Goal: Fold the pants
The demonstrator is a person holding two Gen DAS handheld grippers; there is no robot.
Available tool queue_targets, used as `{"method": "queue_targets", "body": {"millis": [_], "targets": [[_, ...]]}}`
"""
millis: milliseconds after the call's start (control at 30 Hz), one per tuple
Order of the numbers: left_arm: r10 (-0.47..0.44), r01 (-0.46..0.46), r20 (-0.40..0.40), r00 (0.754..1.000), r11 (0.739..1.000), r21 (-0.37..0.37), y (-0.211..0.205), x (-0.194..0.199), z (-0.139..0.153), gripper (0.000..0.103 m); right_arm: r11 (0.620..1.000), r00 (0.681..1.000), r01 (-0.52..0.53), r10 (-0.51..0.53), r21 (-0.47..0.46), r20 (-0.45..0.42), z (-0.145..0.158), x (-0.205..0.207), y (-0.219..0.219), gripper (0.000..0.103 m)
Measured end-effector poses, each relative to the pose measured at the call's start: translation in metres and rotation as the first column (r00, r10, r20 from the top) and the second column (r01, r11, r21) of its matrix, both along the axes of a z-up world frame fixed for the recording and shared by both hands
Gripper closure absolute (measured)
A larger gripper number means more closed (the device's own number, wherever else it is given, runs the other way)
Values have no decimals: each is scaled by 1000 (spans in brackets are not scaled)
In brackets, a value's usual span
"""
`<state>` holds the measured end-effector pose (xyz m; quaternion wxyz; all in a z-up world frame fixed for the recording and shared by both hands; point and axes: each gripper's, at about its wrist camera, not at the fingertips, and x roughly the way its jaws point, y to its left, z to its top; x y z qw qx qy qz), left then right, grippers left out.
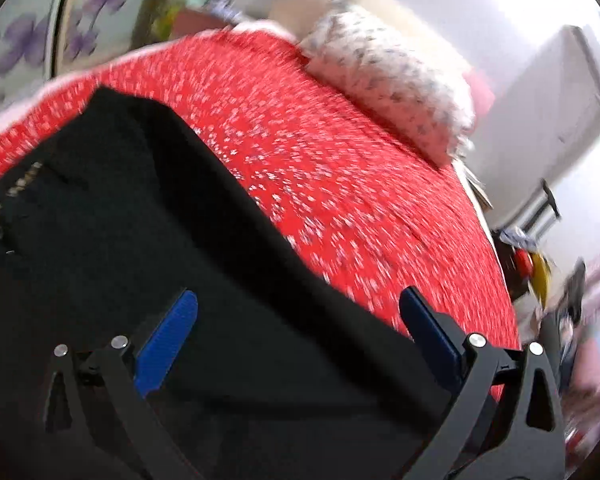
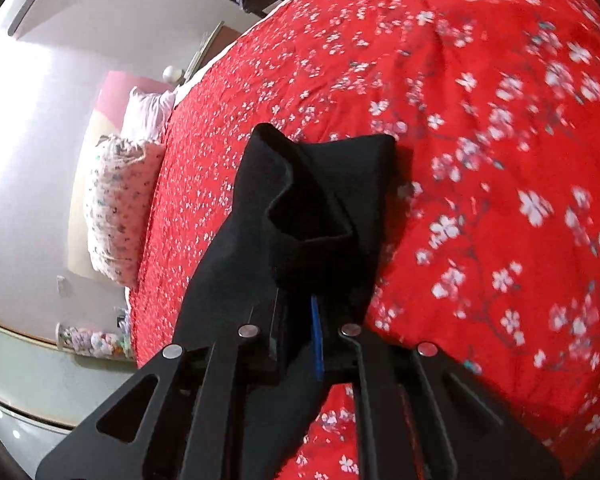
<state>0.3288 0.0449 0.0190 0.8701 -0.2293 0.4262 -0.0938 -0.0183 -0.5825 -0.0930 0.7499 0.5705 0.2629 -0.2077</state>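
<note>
Right now we have the right gripper point(image 2: 296, 332) clenched on a bunched end of the black fabric pants point(image 2: 312, 200), lifted clear of the red bedspread with white blossom print point(image 2: 480, 160). Our left gripper point(image 1: 296, 320) has its blue-padded jaws spread wide, holding nothing, hovering over the flat part of the pants point(image 1: 160, 220) that lies on the bedspread point(image 1: 340, 180), near the zipper point(image 1: 24, 184). Risks as we judge them: the right grip is on a crumpled wad, so layers could slip out unevenly and skew the fold; we can't tell how many layers the pads hold. With the left released, nothing pins the flat section, so pulling with the right could drag the whole garment across the bedspread. Both views are motion-blurred, so fast moves may add wrinkles. No containers are in play; the floral-print pillow point(image 1: 388, 80) sits at the head of the bed, well apart from the pants.
</note>
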Motion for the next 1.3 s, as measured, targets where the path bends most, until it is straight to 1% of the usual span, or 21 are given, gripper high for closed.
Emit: {"method": "queue_targets", "body": {"millis": [33,67,167,200,267,333,367,400,433,467,500,567,700,833,933,967,1067,1100,1167,1233,1300], "targets": [[18,-18,-24,1000,1000,17,0,15,-5,3,1000,1000,-12,12,-12,-7,2,3,-1,93],[49,-46,-53,997,997,62,-3,34,-12,8,999,1000,-23,23,-23,-10,3,4,-1,93],[104,-88,-100,989,984,157,-10,67,-28,24,999,999,-37,37,-36,-19,4,7,0,93],[137,-109,-130,982,973,202,-11,80,-36,26,998,999,-39,38,-41,-23,5,9,1,93],[191,-147,-169,967,959,241,-10,94,-48,31,997,998,-52,50,-64,-36,8,18,5,93],[259,-207,-200,945,946,248,-3,104,-60,36,995,998,-60,57,-74,-41,9,20,5,93],[277,-225,-204,939,943,245,2,105,-65,45,995,997,-61,58,-75,-41,10,21,5,93],[293,-246,-210,933,944,221,7,108,-70,62,995,997,-63,60,-76,-40,10,20,4,93],[289,-249,-216,933,949,192,11,108,-73,72,995,997,-64,62,-77,-38,10,19,4,93],[277,-246,-220,935,956,157,14,108,-76,90,995,997,-66,63,-79,-37,10,19,4,93],[269,-253,-214,939,962,101,18,104,-77,93,995,997,-65,62,-80,-36,10,19,3,93],[282,-275,-191,940,959,61,24,95,-75,97,995,998,-63,61,-82,-31,11,19,3,93],[281,-274,-126,952,959,65,25,76,-58,99,995,998,-56,55,-80,-7,12,17,0,93],[265,-262,-37,964,963,65,22,45,-28,99,989,998,-60,63,-133,23,22,17,-4,93],[237,-239,35,971,970,41,30,3,-6,99,981,996,-54,65,-186,55,34,17,-5,93],[233,-235,66,970,972,11,37,-20,2,99,978,996,-50,65,-202,68,38,17,-6,93],[239,-239,137,961,971,-13,52,-78,12,99,969,994,-30,56,-245,99,49,14,-12,93],[245,-244,170,955,969,-26,58,-106,12,99,967,993,-23,51,-254,106,51,12,-13,93],[268,-263,189,945,964,-49,68,-148,3,99,964,993,-10,40,-267,107,53,10,-18,93],[294,-284,165,942,955,-84,79,-186,-15,99,962,994,-11,40,-273,102,53,10,-20,93],[302,-293,154,941,953,-79,81,-215,-32,99,961,994,-13,42,-275,99,52,11,-20,93]]}}
